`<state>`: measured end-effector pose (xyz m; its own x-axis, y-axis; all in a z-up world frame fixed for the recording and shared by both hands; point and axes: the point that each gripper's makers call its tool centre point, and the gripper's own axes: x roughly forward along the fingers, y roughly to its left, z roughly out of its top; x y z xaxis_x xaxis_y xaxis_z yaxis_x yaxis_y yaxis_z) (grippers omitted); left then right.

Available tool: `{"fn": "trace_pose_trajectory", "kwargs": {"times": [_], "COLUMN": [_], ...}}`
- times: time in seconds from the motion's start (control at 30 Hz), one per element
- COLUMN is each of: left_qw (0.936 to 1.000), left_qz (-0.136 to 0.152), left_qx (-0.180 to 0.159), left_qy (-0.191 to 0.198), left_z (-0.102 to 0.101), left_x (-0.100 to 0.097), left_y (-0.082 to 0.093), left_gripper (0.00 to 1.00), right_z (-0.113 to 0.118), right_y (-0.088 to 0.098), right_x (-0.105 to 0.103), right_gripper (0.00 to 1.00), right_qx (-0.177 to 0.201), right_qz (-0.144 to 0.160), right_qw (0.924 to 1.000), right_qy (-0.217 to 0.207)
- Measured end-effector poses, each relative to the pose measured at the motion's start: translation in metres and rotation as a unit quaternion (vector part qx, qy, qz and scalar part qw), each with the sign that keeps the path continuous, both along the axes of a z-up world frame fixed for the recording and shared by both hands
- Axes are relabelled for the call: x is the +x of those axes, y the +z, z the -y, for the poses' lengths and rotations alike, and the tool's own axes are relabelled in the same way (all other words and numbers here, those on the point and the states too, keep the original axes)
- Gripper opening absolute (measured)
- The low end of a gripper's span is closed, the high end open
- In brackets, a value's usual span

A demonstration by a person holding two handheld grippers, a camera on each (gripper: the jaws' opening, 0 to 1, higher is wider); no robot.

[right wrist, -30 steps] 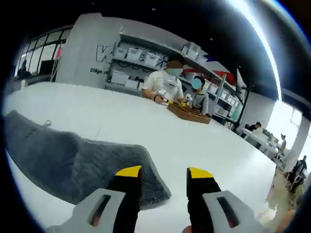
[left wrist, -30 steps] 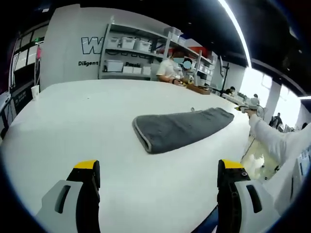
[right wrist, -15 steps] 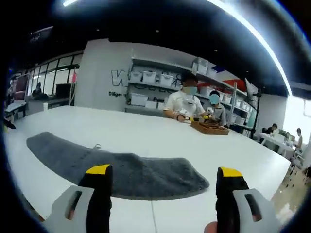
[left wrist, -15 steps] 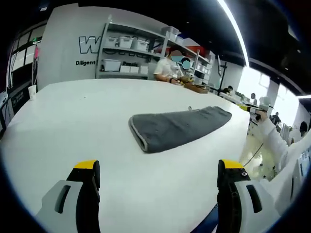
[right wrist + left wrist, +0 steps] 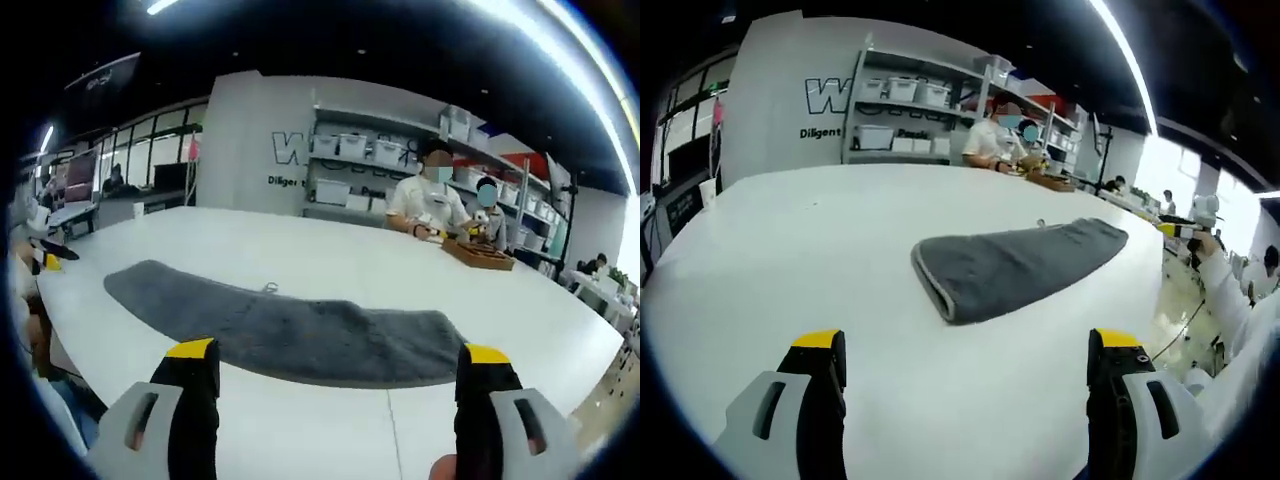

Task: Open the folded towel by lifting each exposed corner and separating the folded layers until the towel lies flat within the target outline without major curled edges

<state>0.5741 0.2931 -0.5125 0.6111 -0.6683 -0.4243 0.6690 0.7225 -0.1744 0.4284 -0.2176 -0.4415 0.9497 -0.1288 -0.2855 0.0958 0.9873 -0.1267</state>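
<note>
Both tongs (image 5: 965, 350) (image 5: 340, 365) gape, released, short of the folded towel (image 5: 290, 335) on bare white table (image 5: 790, 240).

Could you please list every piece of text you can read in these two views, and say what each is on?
"W": large dark outlined letter on the white back wall, cut off by the grey metal shelving unit; the rest is hidden.
"Diligent": small dark word under it on that wall; what follows is hidden.
In the right gripper view the same wall lettering is too blurred to read.
Labels on the white storage bins: too small to read.
</note>
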Motion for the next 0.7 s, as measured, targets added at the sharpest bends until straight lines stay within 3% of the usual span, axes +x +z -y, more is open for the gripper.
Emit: {"fn": "trace_pose_trajectory", "kwargs": {"times": [0.03, 0.07, 0.1, 0.27, 0.4, 0.43, 0.57, 0.6, 0.7], "left_qw": [0.9997, 0.9995, 0.9985, 0.9960, 0.9956, 0.9963, 0.9981, 0.9971, 0.9947], "left_qz": [0.018, 0.021, 0.017, 0.037, 0.032, 0.034, 0.032, 0.012, 0.004], "left_qx": [-0.017, -0.021, -0.047, -0.076, -0.088, -0.079, -0.052, -0.074, -0.102], "left_qy": [-0.004, -0.006, -0.024, -0.027, -0.013, 0.008, 0.005, 0.011, 0.006], "left_z": [0.009, 0.012, 0.027, 0.055, 0.062, 0.059, 0.060, 0.062, 0.067], "left_x": [0.009, 0.011, 0.016, 0.055, 0.082, 0.096, 0.105, 0.105, 0.110], "left_y": [0.003, 0.003, 0.002, -0.005, -0.014, -0.020, -0.028, -0.030, -0.029], "left_gripper": [0.99, 0.99, 0.97, 0.90, 0.83, 0.80, 0.66, 0.63, 0.54], "right_z": [-0.002, -0.002, -0.006, -0.008, -0.006, -0.005, -0.003, -0.002, -0.001], "right_y": [0.000, 0.000, -0.001, -0.003, -0.002, -0.004, -0.008, -0.008, -0.009], "right_x": [0.000, 0.000, 0.001, 0.001, -0.002, -0.002, -0.004, -0.005, -0.006], "right_gripper": [0.99, 0.99, 0.99, 0.99, 0.99, 0.99, 0.99, 0.99, 0.99], "right_qx": [-0.004, -0.005, -0.008, -0.013, -0.013, -0.010, -0.010, -0.009, -0.007], "right_qz": [-0.001, -0.001, -0.003, -0.007, -0.001, 0.000, 0.000, 0.001, 0.002], "right_qw": [1.0000, 1.0000, 0.9999, 0.9996, 0.9997, 0.9997, 0.9997, 0.9997, 0.9998], "right_qy": [0.002, 0.002, 0.011, 0.022, 0.021, 0.023, 0.022, 0.021, 0.020]}}
